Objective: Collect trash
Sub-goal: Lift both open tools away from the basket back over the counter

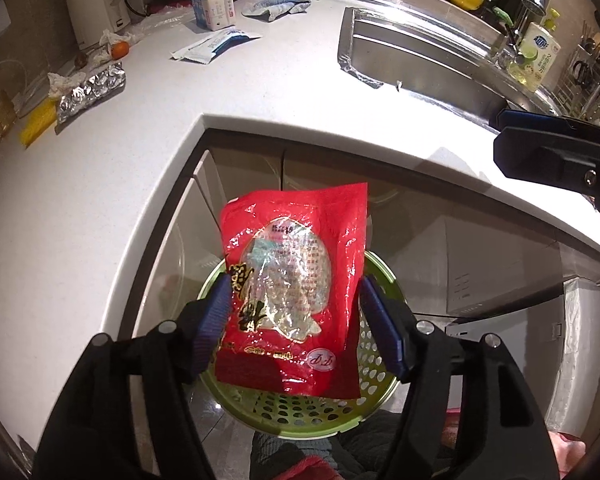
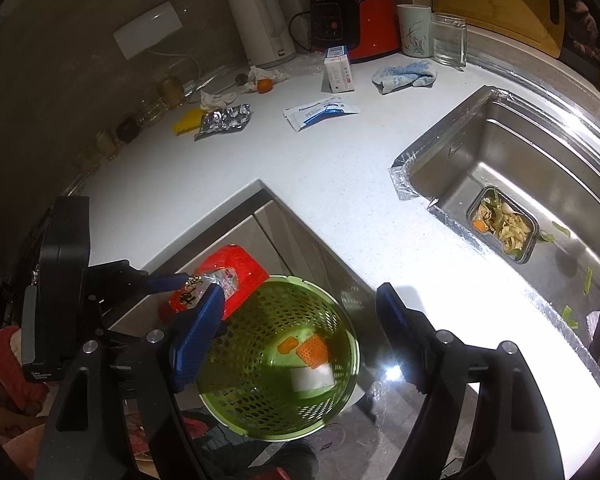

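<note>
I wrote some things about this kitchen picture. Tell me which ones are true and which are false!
1. The red packet is above the green basket. True.
2. The green basket is empty. False: a white piece and orange pieces lie at its bottom.
3. The right gripper holds a cup. False: its jaws are open with nothing held.
4. A container of food scraps sits in the sink. True.
5. A blue cloth lies on the white counter. True.
</note>
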